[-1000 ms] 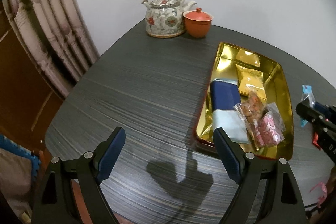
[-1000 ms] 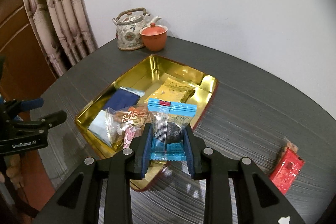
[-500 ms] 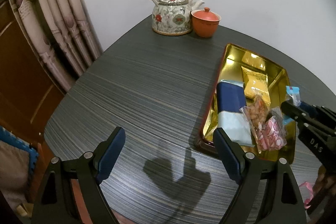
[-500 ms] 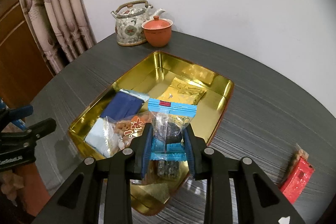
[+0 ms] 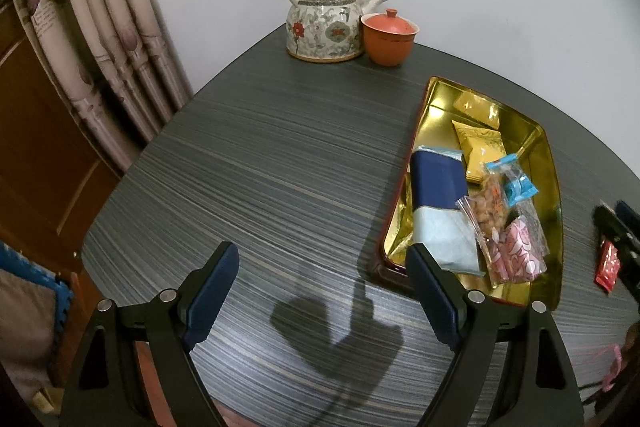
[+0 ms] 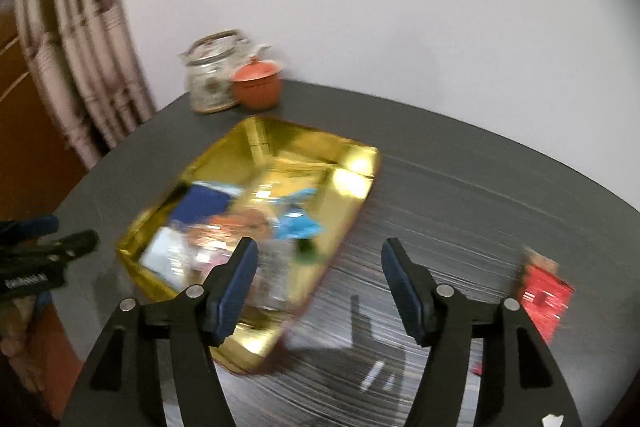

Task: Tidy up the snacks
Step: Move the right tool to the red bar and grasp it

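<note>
Now both the right gripper [image 6: 318, 279] and left gripper [image 5: 322, 291] gape empty, since the blue packet [image 5: 514, 183] lies in the gold tray [image 5: 554, 187], while a red packet [image 6: 544, 301] waits on the worktop [image 5: 260, 167]

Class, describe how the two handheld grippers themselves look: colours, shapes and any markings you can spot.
The left gripper and the right gripper look alike: black angular frames with triangular cut-outs, silver round rivets at the joints, and two fingers faced with dark blue ribbed pads. White lettering marks the left gripper's side, blurred beyond reading. No sleeves show.
</note>
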`<action>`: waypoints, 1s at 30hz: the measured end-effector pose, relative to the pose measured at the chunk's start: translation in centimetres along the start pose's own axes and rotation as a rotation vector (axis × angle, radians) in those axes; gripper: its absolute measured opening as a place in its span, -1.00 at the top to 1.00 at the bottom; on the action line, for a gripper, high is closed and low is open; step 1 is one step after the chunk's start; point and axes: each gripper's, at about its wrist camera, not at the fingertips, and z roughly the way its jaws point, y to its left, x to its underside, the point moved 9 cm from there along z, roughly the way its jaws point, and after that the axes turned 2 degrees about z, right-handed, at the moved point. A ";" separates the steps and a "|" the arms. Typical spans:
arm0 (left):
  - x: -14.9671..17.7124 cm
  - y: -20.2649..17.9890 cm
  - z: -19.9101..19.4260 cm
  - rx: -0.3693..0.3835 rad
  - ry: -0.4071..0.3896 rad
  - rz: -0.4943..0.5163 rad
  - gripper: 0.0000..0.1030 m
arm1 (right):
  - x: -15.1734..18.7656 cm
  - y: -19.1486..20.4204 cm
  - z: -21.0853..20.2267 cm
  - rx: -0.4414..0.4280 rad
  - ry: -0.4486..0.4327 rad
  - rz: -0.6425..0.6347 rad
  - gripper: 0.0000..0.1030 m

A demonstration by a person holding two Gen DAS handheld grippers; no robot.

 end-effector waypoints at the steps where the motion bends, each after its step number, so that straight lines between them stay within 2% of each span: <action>1: 0.0 0.0 0.0 0.002 0.000 0.000 -0.66 | 0.3 -1.3 -0.2 0.031 -0.004 0.014 -0.19; 5: 0.0 -0.1 0.0 0.004 0.000 0.000 -0.66 | 1.4 -7.6 -0.6 0.189 -0.005 0.071 -0.19; 8: 0.2 -0.3 -0.1 0.001 -0.003 0.007 -0.66 | 2.6 -11.8 -0.5 0.275 0.023 0.139 -0.22; 10: 0.2 -0.3 -0.1 -0.001 -0.004 0.012 -0.66 | 3.5 -13.8 -0.3 0.309 0.040 0.184 -0.40; 11: 0.2 -0.4 -0.1 -0.002 -0.004 0.013 -0.66 | 4.0 -14.6 -0.1 0.318 0.049 0.204 -0.41; 15: 0.3 -0.5 -0.1 -0.001 -0.001 0.017 -0.66 | 5.3 -16.4 1.0 0.316 0.090 0.256 -0.41; 20: 0.3 -0.5 0.0 -0.001 0.003 0.021 -0.66 | 6.6 -16.7 2.4 0.304 0.132 0.269 -0.41; 25: 0.3 -0.5 0.0 0.003 0.008 0.028 -0.66 | 7.3 -16.9 3.3 0.279 0.156 0.278 -0.04; 30: 0.3 -0.5 0.0 0.002 0.006 0.027 -0.66 | 7.7 -17.4 2.9 0.263 0.153 0.283 0.10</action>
